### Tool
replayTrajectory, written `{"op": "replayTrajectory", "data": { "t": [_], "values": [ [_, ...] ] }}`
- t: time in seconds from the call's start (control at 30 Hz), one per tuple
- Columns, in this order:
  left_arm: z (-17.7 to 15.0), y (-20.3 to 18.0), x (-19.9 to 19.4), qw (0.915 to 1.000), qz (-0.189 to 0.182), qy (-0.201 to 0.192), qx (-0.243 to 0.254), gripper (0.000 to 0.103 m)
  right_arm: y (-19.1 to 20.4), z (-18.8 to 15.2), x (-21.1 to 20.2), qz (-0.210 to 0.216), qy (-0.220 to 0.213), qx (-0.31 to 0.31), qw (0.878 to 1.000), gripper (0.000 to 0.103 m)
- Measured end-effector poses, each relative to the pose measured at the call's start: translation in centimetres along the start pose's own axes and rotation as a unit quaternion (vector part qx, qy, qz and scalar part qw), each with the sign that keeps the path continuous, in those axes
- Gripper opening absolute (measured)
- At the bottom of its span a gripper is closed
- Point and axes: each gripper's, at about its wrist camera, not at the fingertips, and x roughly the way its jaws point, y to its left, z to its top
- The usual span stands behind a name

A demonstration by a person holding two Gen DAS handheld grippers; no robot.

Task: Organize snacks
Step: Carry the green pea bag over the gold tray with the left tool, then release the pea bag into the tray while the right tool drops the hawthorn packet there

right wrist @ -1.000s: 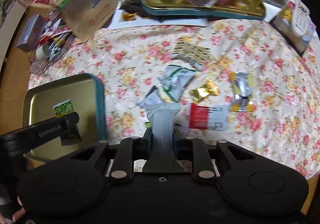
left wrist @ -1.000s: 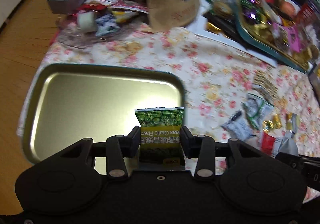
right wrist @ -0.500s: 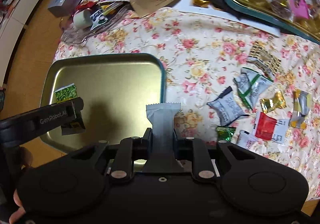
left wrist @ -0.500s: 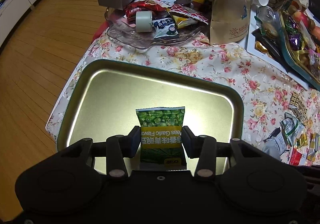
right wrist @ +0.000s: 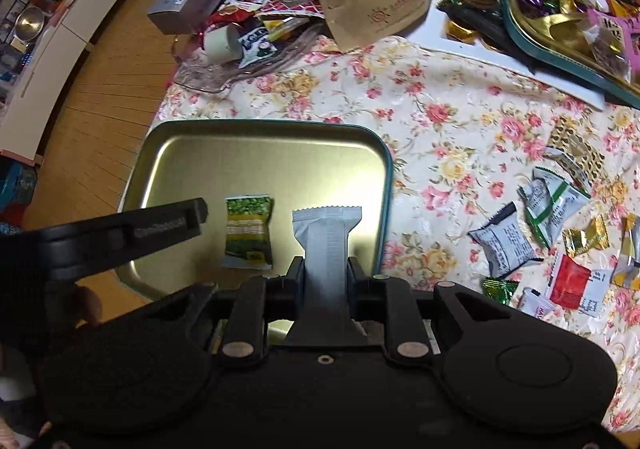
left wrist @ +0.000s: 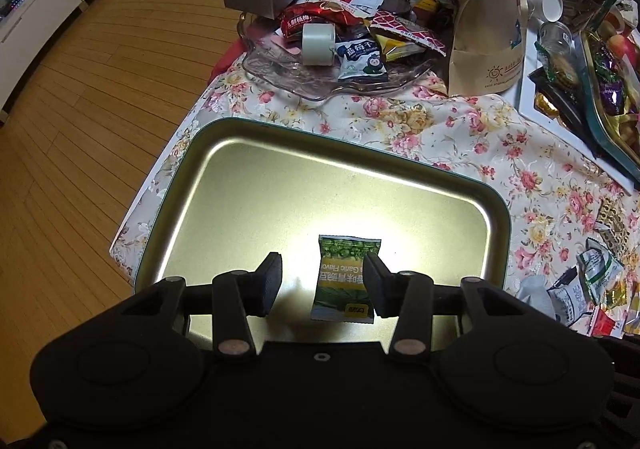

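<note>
Green pea snack packet [left wrist: 346,277], printed with peas on top and a yellow band below, lies flat on the gold tray [left wrist: 280,185] in the left wrist view. The left gripper [left wrist: 321,283] hovers just above it with fingers spread wide, the packet near the right finger. In the right wrist view, the right gripper [right wrist: 326,273] pinches a grey-white wrapped bar [right wrist: 327,239] upright over the tray's right edge, beside the green packet [right wrist: 248,232]. Loose snacks [right wrist: 552,205] lie scattered on the floral tablecloth [right wrist: 448,129].
</note>
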Motion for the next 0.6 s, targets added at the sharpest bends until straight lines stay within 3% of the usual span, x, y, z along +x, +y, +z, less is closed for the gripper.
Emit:
{"op": "replayTrajectory", "data": {
  "t": [0.47, 0.53, 0.6],
  "values": [
    [-0.2, 1.7, 1.9, 0.9958, -0.001, 0.063, -0.066, 0.053, 1.3, -0.4, 0.6, 0.001, 0.005, -0.022, 1.0, 0.024],
    [-0.2, 1.8, 2.0, 0.9951, -0.006, 0.069, -0.071, 0.053, 1.5, -0.4, 0.6, 0.006, 0.005, -0.02, 1.0, 0.027],
    [-0.2, 1.9, 2.0, 0.9949, -0.006, 0.071, -0.071, 0.053, 1.6, -0.3, 0.6, 0.011, 0.006, -0.016, 1.0, 0.039]
  ]
}}
